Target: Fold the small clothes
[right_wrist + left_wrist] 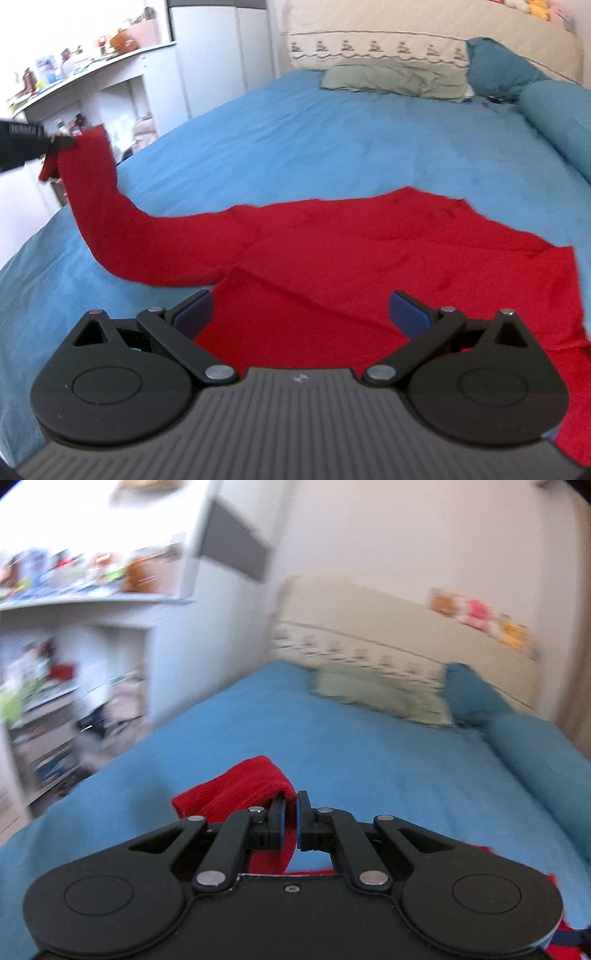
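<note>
On bed [332, 122], one red garment [369, 251]

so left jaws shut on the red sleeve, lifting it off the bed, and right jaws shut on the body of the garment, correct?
Not quite. The right gripper is open, jaws spread above the garment, per the right wrist view. The left gripper is indeed shut on the sleeve, raised off the bed.

Left tool [290, 812] raised, jaws clamped on red sleeve [92, 192], right tool [301, 314] low, jaws spread wide
</note>
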`<action>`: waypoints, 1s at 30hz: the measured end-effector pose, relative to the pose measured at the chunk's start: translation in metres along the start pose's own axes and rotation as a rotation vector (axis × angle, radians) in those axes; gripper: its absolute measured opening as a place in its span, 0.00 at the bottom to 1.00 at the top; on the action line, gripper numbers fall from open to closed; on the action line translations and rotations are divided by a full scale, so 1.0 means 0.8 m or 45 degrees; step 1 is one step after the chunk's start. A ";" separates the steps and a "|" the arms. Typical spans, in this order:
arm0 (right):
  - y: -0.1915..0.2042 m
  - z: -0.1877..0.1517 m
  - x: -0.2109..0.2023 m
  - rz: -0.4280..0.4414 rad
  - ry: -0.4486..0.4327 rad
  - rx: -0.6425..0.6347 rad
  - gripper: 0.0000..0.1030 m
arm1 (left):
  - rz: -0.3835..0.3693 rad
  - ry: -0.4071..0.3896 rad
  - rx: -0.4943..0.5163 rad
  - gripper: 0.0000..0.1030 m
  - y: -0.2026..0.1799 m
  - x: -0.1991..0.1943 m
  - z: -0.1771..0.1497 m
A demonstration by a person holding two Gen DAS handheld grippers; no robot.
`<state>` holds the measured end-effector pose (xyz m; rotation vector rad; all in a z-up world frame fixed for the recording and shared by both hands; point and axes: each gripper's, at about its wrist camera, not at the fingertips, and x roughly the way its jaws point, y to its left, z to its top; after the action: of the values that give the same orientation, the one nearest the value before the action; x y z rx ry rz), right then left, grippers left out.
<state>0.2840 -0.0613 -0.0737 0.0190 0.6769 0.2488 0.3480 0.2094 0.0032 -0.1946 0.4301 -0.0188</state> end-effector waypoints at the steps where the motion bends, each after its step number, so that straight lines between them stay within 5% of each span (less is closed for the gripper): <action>1: -0.010 0.002 -0.005 -0.001 -0.004 0.015 1.00 | -0.039 0.005 0.033 0.05 -0.027 0.002 0.000; 5: -0.060 -0.001 -0.022 -0.030 -0.031 0.059 1.00 | -0.203 0.080 0.151 0.05 -0.139 0.027 -0.023; 11: -0.134 -0.025 -0.029 -0.164 0.000 0.077 1.00 | -0.343 0.298 0.309 0.05 -0.266 0.092 -0.120; 19: -0.195 -0.074 -0.020 -0.259 0.117 0.078 1.00 | -0.360 0.470 0.379 0.07 -0.316 0.143 -0.203; 20: -0.197 -0.077 -0.017 -0.263 0.121 0.084 1.00 | -0.354 0.467 0.397 0.13 -0.316 0.142 -0.205; 22: -0.204 -0.081 -0.013 -0.260 0.127 0.097 1.00 | -0.366 0.470 0.413 0.44 -0.312 0.138 -0.206; 24: -0.204 -0.082 -0.010 -0.253 0.126 0.102 1.00 | -0.369 0.437 0.403 0.87 -0.298 0.122 -0.204; 26: -0.201 -0.080 -0.010 -0.241 0.115 0.089 1.00 | -0.342 0.386 0.412 0.97 -0.283 0.102 -0.197; 30: -0.194 -0.058 0.000 -0.213 0.078 0.034 1.00 | -0.240 0.346 0.405 0.97 -0.240 0.073 -0.184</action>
<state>0.2896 -0.2147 -0.1253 -0.0196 0.7389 0.0796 0.3447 -0.0097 -0.1151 0.0833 0.6708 -0.3000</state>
